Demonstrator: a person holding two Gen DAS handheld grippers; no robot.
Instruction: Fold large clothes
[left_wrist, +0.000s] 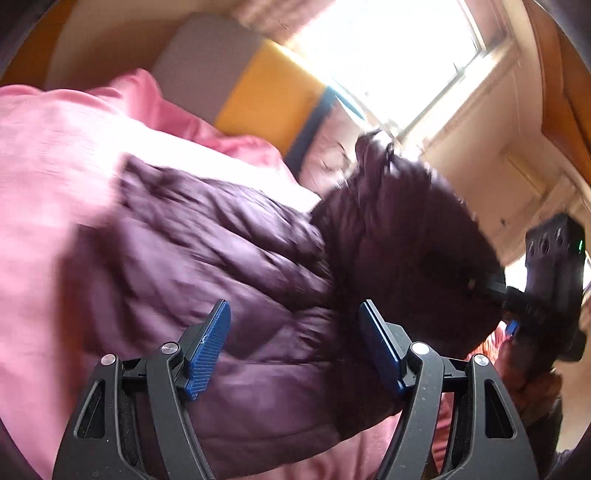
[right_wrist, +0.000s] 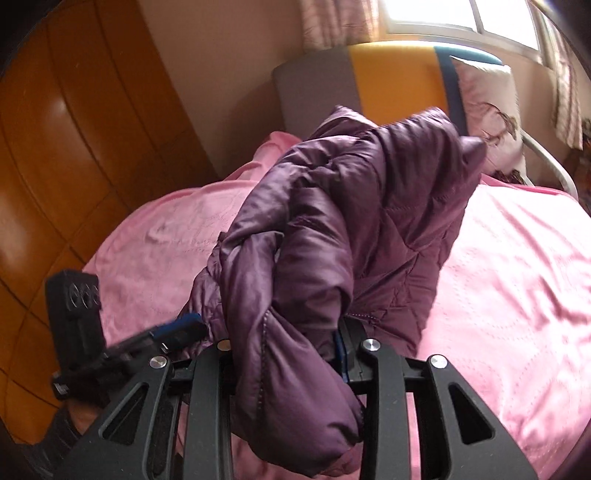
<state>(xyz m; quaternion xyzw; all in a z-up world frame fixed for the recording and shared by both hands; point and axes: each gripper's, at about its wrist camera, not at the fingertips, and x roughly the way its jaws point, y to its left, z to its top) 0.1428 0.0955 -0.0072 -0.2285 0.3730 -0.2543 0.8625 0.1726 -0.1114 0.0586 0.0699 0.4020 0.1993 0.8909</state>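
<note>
Purple quilted fabric fills both views: one puffer jacket (right_wrist: 332, 229) lies bunched on the pink bedspread (right_wrist: 517, 277) of the bed, with one end lifted off it. The right gripper (right_wrist: 291, 354) is clenched on a thick fold of that jacket, which bulges out between its fingers and hangs toward 6 o'clock in its own view. The left gripper (left_wrist: 295, 343) stands released, its two blue pads (left_wrist: 207, 350) wide apart over the jacket with nothing pressed between them; the frame is blurred, so whether a pad brushes the cloth I cannot tell.

By my reading, the step in hand is gathering and lifting the jacket to lay it flat before any fold. Next, the free gripper would need to take a second edge, well apart from the first, so the cloth can be spread.

Count: one jacket, two grippers, one pillow (right_wrist: 487, 107) at 1 o'clock against one headboard (right_wrist: 391, 77).
</note>
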